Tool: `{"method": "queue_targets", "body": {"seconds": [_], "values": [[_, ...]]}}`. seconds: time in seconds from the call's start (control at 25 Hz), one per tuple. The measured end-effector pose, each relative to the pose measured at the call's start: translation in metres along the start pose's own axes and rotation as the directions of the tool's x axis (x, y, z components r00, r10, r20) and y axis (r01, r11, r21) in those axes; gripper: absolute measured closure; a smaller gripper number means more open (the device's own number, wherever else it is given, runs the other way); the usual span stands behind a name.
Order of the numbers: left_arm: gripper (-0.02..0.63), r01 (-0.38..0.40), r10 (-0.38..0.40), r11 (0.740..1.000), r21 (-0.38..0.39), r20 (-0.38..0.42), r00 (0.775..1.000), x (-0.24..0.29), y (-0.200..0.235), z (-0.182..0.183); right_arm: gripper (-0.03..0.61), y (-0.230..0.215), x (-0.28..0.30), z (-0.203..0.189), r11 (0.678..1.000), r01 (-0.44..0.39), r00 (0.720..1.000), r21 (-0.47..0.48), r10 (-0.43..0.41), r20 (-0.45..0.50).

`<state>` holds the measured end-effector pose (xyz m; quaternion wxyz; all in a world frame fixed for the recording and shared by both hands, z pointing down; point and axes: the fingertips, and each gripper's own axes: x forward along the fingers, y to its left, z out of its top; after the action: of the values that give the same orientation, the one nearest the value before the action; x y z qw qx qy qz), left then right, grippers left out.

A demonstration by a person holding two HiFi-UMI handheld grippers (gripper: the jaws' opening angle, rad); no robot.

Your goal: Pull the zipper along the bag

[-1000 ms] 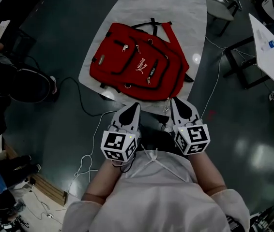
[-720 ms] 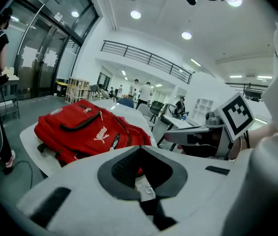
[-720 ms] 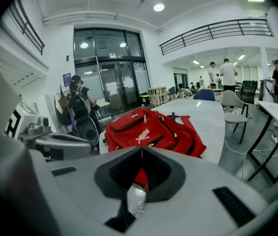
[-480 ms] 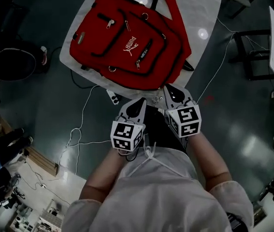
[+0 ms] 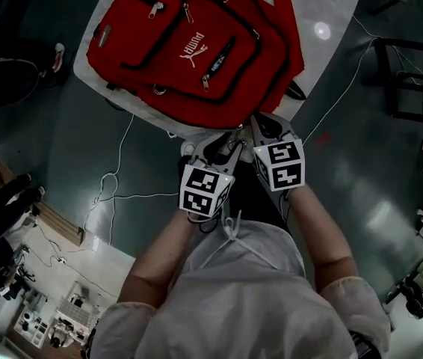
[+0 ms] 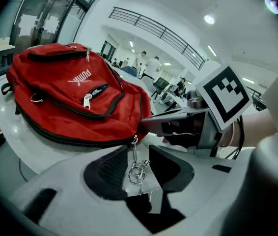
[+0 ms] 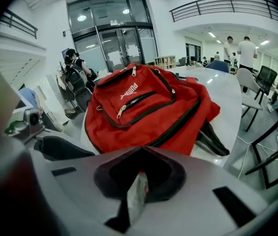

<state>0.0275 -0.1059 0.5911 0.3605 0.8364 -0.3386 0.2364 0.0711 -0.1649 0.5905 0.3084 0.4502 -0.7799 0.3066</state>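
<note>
A red backpack point(image 5: 193, 47) with black zipper lines lies flat on a white table point(image 5: 331, 6). From the zipper at its near edge hangs a pull of small metal rings point(image 6: 137, 170). My left gripper point(image 6: 138, 151) is at that edge and its jaws have just been opening. The rings hang in the gap between the pads, which stand apart from them. In the head view the left gripper point(image 5: 225, 145) sits just left of the right gripper point(image 5: 262, 124). The right gripper point(image 7: 141, 150) points at the backpack's point(image 7: 149, 112) near edge, tips together, with nothing seen between them.
White cables point(image 5: 110, 193) trail across the dark floor left of me. A black-legged table point(image 5: 402, 73) stands at the right. The table's near rim point(image 6: 41, 149) lies just under the bag. People and chairs point(image 7: 249, 90) are far behind.
Both grippers have come down and forward to the backpack's near edge. The left jaws, closed to a point before, now stand spread. The bag fills more of the head view.
</note>
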Motion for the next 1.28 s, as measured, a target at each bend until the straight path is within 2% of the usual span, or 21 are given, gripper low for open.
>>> {"method": "queue_targets", "body": {"seconds": [0.16,0.36,0.52,0.8,0.96,1.28], "values": [[0.488,-0.033,0.032,0.999,-0.009,-0.053,0.998,0.014,0.000,-0.008,0.552,-0.003,0.009,-0.006,1.000,-0.012,0.999,0.011,0.012,-0.039],[0.488,-0.069,0.060,0.994,-0.085,-0.106,0.993,0.027,0.007,-0.015,0.552,-0.005,0.017,-0.011,1.000,-0.017,0.996,-0.003,0.017,-0.093],[0.496,-0.103,0.095,0.992,-0.070,-0.117,0.989,0.032,0.012,-0.010,0.552,-0.004,0.027,-0.012,0.999,-0.029,0.988,-0.030,0.025,-0.150],[0.586,-0.105,0.092,0.992,-0.072,-0.163,0.982,0.040,0.010,-0.012,0.552,-0.003,0.029,-0.011,0.998,-0.064,0.977,-0.009,0.061,-0.206],[0.592,-0.113,0.097,0.990,-0.084,-0.174,0.980,0.039,0.012,-0.013,0.552,-0.005,0.029,-0.013,0.998,-0.056,0.978,-0.029,0.049,-0.204],[0.594,-0.114,0.105,0.993,-0.036,-0.206,0.973,0.029,0.023,-0.020,0.552,-0.003,0.029,-0.011,0.997,-0.072,0.974,-0.030,0.064,-0.216]]}}
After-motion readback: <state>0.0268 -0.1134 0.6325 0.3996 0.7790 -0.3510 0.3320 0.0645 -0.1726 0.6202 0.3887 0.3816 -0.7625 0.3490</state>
